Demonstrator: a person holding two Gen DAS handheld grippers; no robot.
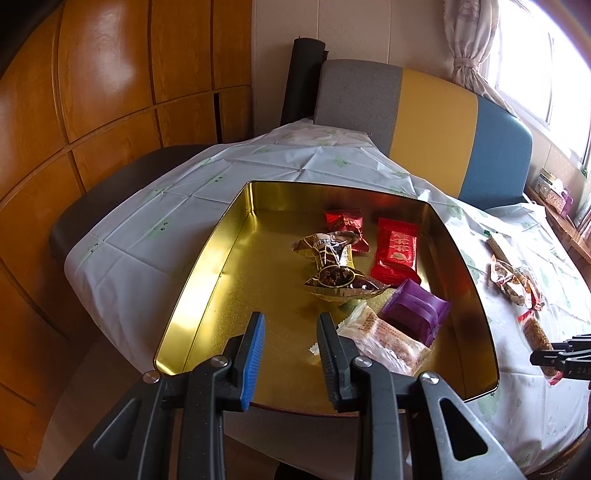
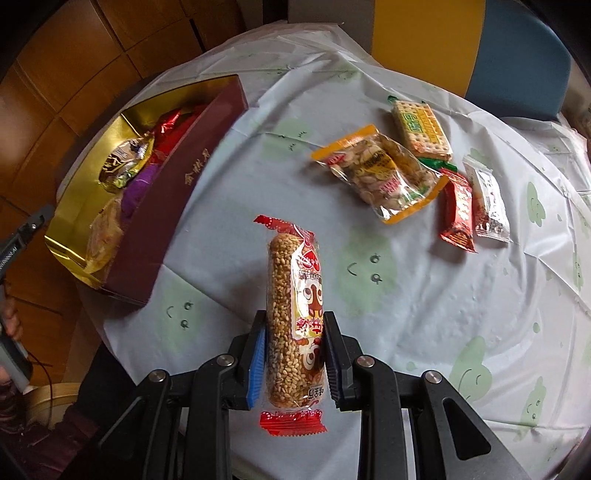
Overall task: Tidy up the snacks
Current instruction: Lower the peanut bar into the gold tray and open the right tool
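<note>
Glossy orange-brown wooden panelling fills the left of the left wrist view, divided into cabinet-like sections by dark seams. Right of it, at top centre, stands a pale cream wall, with a dark rolled object leaning upright against it. A chair back in grey, yellow and blue bands rises behind the table, which is draped in a creased white tablecloth printed with pale green figures. At upper right a bright window lets in strong daylight, framed by a tied-back patterned curtain. A wooden sill at the right edge carries small boxes.
</note>
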